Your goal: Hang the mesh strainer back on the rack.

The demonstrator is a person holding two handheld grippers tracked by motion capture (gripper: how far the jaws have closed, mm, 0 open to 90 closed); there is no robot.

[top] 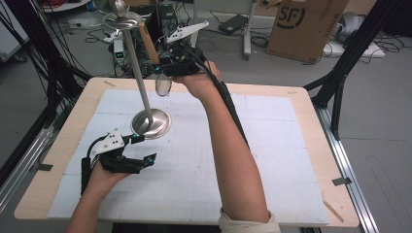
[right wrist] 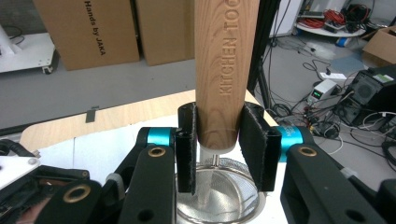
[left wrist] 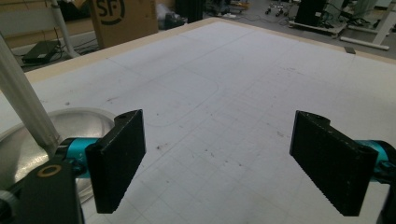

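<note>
A sieve with a wooden handle [right wrist: 224, 70] marked "KITCHEN TOO" and a metal mesh bowl [right wrist: 219, 193] is clamped by its handle in my right gripper [right wrist: 220, 144]. In the high view my right gripper [top: 163, 68] holds it raised at the table's far side, its handle [top: 148, 44] tilted up and its bowl [top: 163, 86] hanging below, close beside the pole [top: 138, 73] of a metal stand. The stand's round base [top: 151, 122] rests on the white mat. My left gripper [top: 145, 148] stands open just in front of the base, with nothing between its fingers [left wrist: 119, 158].
A white gridded mat [top: 272, 160] covers the wooden table [top: 316, 111]. The stand's base [left wrist: 28, 140] and pole [left wrist: 23, 102] sit just left of my left gripper's jaws. Cardboard boxes [top: 303, 24], cables and black frame legs [top: 340, 73] surround the table on the floor.
</note>
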